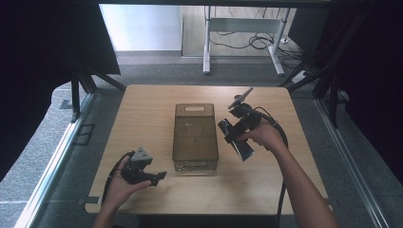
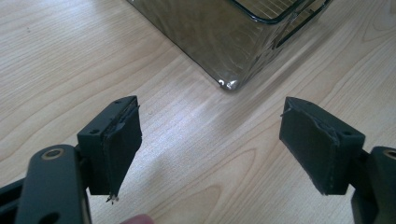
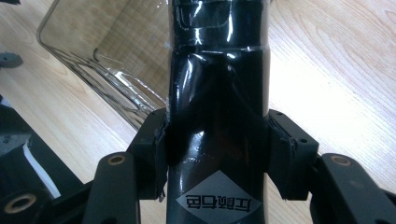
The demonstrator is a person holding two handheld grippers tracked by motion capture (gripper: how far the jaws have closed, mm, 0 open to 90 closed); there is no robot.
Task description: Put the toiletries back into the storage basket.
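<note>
Across the middle of the frame, the wooden table (image 1: 142, 109) carries a clear smoky bin (image 1: 195, 137), open-topped and apparently empty. Right of the bin, your right gripper (image 1: 236, 132) holds a black bottle (image 1: 237, 140), tilted, its lower end toward frame bottom. Likely step: carrying the bottle to the bin; the next move calls for swinging it left over the rim and lowering before release. In the right gripper view both pads press the bottle (image 3: 217, 116) hard enough to dent it. Lower left, your left gripper (image 1: 151, 176) rests near the bin's corner, jaws spread wide and holding nothing; the pads (image 2: 122, 142) are frayed.
</note>
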